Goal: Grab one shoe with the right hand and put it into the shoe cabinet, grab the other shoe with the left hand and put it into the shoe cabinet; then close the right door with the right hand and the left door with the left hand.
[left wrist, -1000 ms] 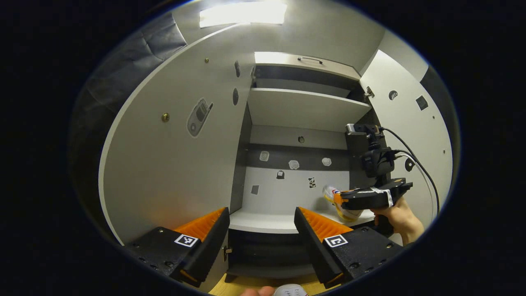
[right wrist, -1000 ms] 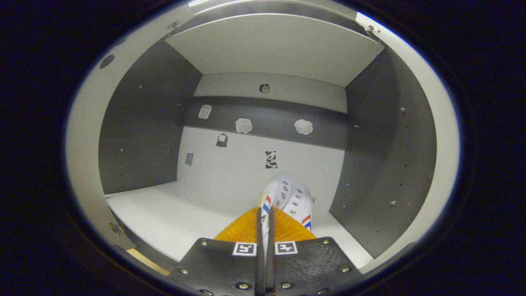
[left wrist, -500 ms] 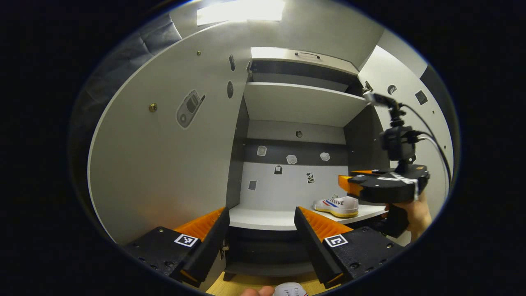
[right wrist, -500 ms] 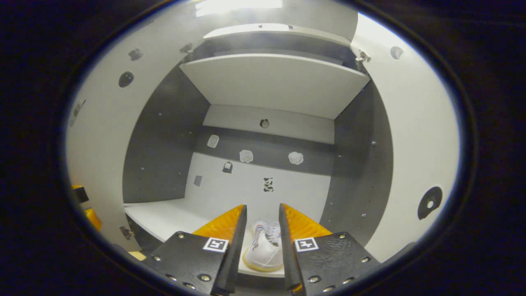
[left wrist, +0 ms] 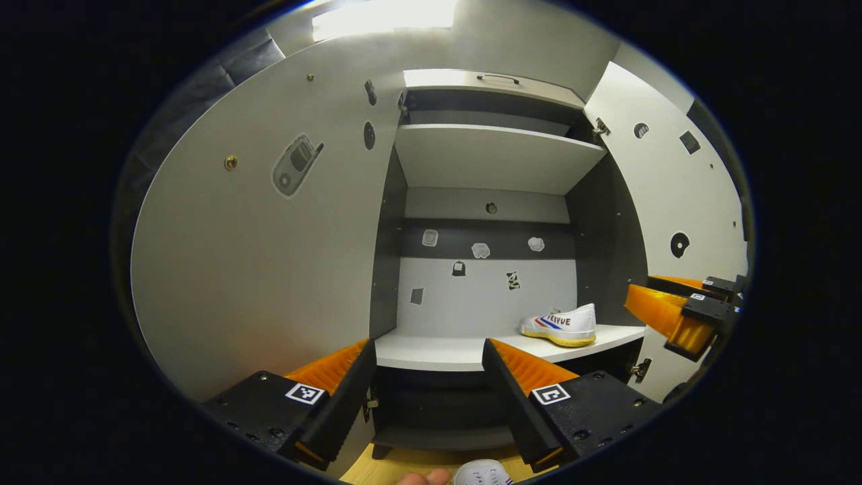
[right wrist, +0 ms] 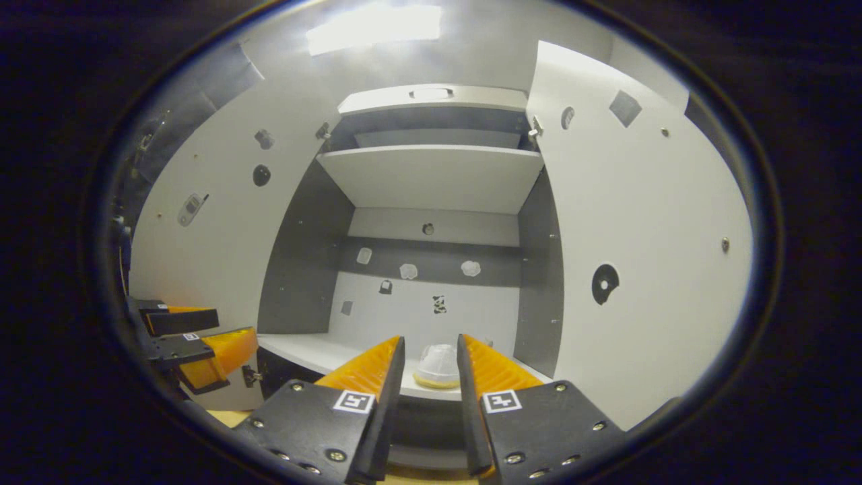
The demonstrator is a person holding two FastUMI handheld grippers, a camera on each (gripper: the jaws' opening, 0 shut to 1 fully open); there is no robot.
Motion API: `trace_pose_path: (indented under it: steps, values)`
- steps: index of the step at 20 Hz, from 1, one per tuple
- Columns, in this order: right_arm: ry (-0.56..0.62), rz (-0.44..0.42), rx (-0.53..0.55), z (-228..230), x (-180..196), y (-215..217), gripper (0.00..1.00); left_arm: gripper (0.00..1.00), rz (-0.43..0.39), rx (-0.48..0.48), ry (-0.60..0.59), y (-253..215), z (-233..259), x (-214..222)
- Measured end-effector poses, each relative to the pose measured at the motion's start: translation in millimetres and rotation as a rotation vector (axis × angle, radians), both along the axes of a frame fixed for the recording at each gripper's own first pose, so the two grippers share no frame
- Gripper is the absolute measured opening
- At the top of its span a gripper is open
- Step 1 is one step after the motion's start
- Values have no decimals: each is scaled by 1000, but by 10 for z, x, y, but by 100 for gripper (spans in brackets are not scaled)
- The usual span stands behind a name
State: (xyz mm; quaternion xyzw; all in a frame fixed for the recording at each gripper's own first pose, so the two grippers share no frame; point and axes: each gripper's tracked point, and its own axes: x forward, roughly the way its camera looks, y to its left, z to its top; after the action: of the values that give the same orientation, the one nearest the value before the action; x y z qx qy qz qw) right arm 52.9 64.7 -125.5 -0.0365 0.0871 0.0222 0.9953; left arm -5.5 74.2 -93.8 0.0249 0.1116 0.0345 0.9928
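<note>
One white sneaker [left wrist: 560,325] is sitting on the shoe cabinet's lower shelf [left wrist: 444,351], at the 3 o'clock end; the other shoe [left wrist: 482,473] is lying on the floor at 6 o'clock beneath the left tongs [left wrist: 427,391]. Those tongs are gaping wide and empty, pointing level into the cabinet; next they probably need dipping down. The right tongs [right wrist: 429,391] are hovering narrowly parted, empty, facing the sneaker.

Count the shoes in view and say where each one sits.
2. One shoe stands on the cabinet shelf, right side. The other shoe lies on the floor below the left tongs, partly cut off.
</note>
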Motion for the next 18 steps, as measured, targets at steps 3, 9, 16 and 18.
trace_pose_path:
  steps: [3, 9, 16, 18]
  values:
    - [-14, -8, 0, 36, -38, -112, 44, 96, 2, 12, 15, 3, -62, 25]
    - [-16, -10, 19, 99, -85, -243, 44, 96, 20, 35, 99, 15, -357, 73]
    - [-39, 15, 24, 223, -216, -167, 44, 97, -44, -42, 384, -251, -1319, -322]
    - [-38, 15, 35, 237, -234, -186, 44, 97, -65, -59, 492, -292, -1694, -554]
